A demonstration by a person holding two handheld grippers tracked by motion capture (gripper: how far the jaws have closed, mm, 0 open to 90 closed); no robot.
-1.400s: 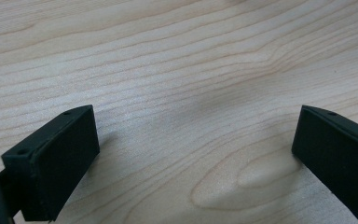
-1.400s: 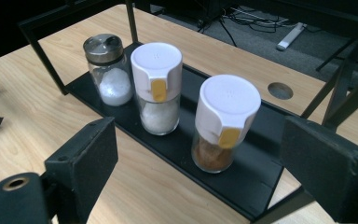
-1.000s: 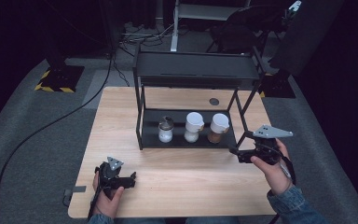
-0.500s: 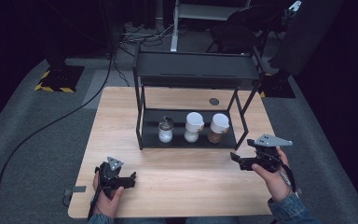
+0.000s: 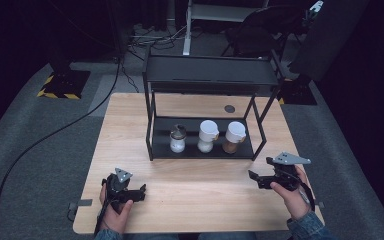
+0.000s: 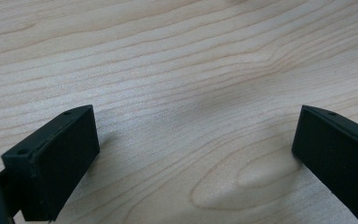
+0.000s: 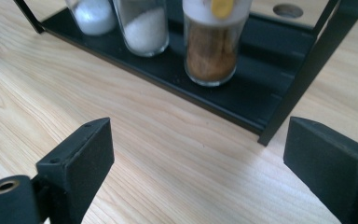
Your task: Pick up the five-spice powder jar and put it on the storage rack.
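Note:
A black two-tier rack (image 5: 156, 131) stands at the middle back of the wooden table (image 5: 195, 185). Its lower shelf (image 7: 261, 98) carries three jars in a row: a small metal-lidded shaker of white grains (image 5: 178, 139) (image 7: 93, 16), a white-lidded jar of white grains (image 5: 207, 136) (image 7: 145, 28) and a white-lidded jar of brown spice (image 5: 234, 137) (image 7: 210, 51). My right gripper (image 5: 254, 178) (image 7: 198, 158) sits low at the front right, pointing at the rack's right leg (image 7: 303, 79). Its jaws have just been opening and hold nothing. My left gripper (image 5: 140, 192) (image 6: 196, 154) rests at the front left, open over bare wood.
The rack's top shelf (image 5: 210, 75) is bare. A round cable hole (image 5: 229, 108) lies in the table behind the rack. A black cable (image 5: 45, 140) runs across the grey floor at the left. Chairs and desk legs stand beyond the table.
My right gripper has sunk toward the tabletop and drawn back from the rack toward the front edge. The left gripper and the jars have stayed put.

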